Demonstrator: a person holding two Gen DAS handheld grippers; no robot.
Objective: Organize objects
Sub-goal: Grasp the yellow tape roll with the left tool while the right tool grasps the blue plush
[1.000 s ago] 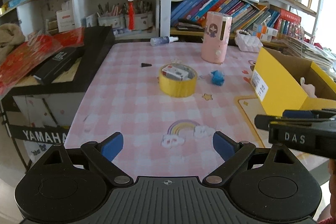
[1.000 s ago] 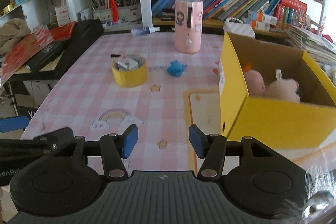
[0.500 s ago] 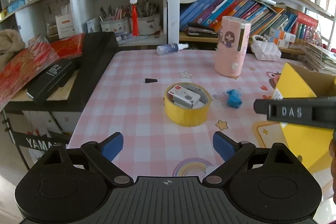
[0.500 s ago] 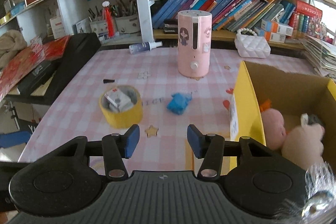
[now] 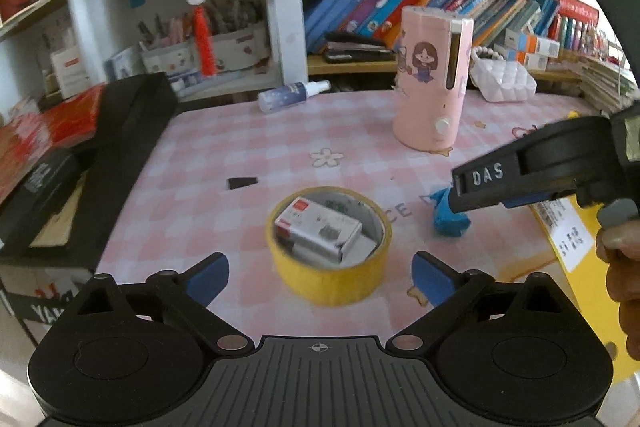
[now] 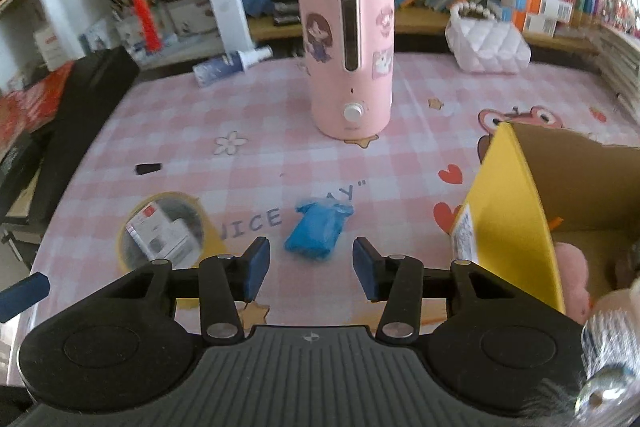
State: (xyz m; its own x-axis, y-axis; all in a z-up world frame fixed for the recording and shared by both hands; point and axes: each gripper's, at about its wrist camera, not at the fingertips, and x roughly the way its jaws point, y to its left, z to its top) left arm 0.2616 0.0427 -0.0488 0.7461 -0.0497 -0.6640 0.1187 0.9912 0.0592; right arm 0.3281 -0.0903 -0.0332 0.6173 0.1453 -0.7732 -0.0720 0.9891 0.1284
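- Your left gripper (image 5: 320,277): jaws spread wide, holding nothing, blue pads on either side of the yellow roll of wide adhesive tape (image 5: 329,245), which lies flat on the worktop (image 5: 208,147) just ahead of the fingertips.
- Inside the tape roll's core: a small white and red cardboard box (image 5: 318,230), lying tilted.
- Your right gripper (image 6: 311,264): jaws parted, holding nothing, blue pads framing the crumpled blue soft item (image 6: 317,229), which lies on the worktop just beyond the tips and is not touched by them.
- From the left wrist view, your right gripper's black body marked "DAS" partly covers the same blue item (image 5: 450,217).
- Worktop: pink and white checked cloth with printed cartoons, hearts and lettering.
- Yellow cardboard box (image 6: 516,203): open, at the right of the worktop, near the blue item; a pink plush toy (image 6: 572,267) is partly visible inside.
- Tall pink cylindrical appliance with a cartoon-girl sticker (image 6: 347,51): upright, beyond the blue item.
- Small black wedge-shaped piece (image 6: 148,168): on the cloth, left of the appliance.
- Clear spray bottle with white cap (image 6: 230,63): lying on its side at the worktop's far edge.
- White quilted purse with bead handle (image 6: 487,41): far right, in front of the shelved books.
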